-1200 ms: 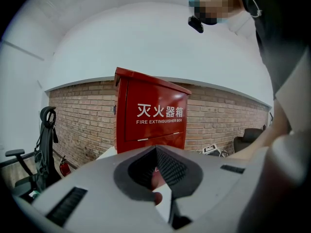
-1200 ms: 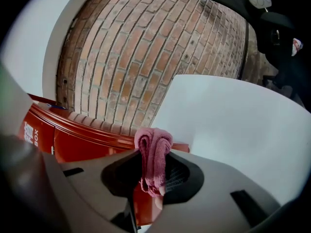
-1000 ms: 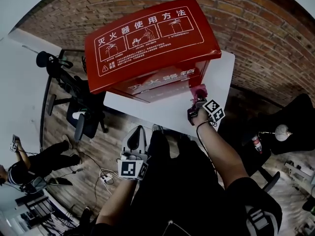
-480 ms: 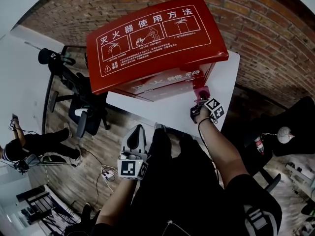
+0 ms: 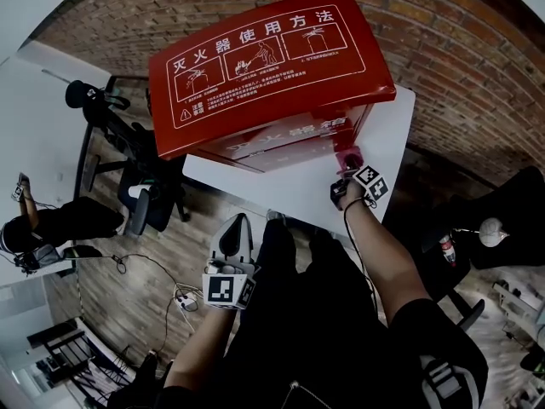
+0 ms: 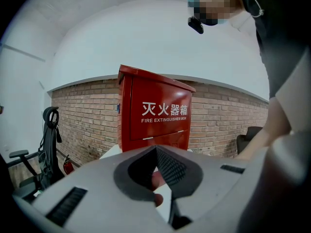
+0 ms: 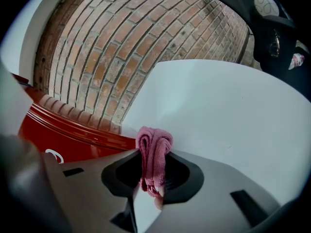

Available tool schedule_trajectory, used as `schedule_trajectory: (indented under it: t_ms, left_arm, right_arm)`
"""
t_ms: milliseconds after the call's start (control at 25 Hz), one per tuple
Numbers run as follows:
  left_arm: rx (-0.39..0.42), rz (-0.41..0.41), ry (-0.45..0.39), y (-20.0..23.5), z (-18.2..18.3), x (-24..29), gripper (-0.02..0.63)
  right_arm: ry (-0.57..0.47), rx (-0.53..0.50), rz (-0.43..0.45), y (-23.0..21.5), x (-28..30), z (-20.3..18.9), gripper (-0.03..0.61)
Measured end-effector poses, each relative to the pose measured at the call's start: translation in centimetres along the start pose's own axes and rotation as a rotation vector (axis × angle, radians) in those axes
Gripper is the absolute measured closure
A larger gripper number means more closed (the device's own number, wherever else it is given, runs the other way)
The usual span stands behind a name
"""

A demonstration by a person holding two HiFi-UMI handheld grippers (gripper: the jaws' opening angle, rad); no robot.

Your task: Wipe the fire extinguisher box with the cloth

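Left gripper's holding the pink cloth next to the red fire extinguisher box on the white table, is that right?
No, the right gripper holds the pink cloth, jaws shut on it; the right gripper view shows this. The rest stands: next to the red fire extinguisher box on the white table.

**Surfaces and Finishes**

The fire extinguisher box [image 5: 264,66] is seen as glossy red-painted metal, with reflections carried on its front. The cloth [image 7: 154,140] is shown as a soft pink ribbed knit. The table [image 5: 294,194] is topped in smooth matt white. The left gripper [image 6: 156,152] and right gripper [image 7: 154,155] are shelled in matt grey plastic, with a black cross-hatched pad [image 6: 172,166] seen inside the left one. The wall [image 5: 477,66] is built of rough brick.
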State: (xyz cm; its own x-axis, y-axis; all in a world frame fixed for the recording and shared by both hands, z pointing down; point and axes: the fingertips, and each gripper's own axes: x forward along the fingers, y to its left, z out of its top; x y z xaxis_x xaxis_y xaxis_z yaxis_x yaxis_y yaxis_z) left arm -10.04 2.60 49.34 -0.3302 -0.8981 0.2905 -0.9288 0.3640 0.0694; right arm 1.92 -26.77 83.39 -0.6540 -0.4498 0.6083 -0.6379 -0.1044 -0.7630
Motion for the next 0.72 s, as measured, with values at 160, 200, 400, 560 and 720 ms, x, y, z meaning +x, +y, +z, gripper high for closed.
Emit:
schedule_trajectory:
  t_ms: [160,200,400,560,720]
  left_arm:
    - [-0.012,-0.014,-0.005,-0.6,0.2,-0.2,0.584]
    - [-0.016,-0.02,-0.011,-0.7,0.2,-0.2,0.584]
    - [-0.019,-0.045,-0.034,-1.3,0.3,0.3,0.584]
    - [-0.026,-0.1,-0.063,-2.1,1.8,0.2,0.584]
    - [-0.017,-0.172,-0.092,-2.9,4.2,-0.5,0.584]
  right_arm:
    - [0.008,-0.111,0.057,2.1,-1.9,0.6,0.472]
    - [0.009,-0.172,0.083,3.1,-2.7,0.8,0.472]
    - [-0.033,-0.565,0.239,10.1,-9.1,1.5,0.472]
    - [-0.102,-0.816,0.343,16.2,-16.3,1.2,0.472]
    - [-0.173,-0.947,0.388,20.7,-23.1,-0.5,0.472]
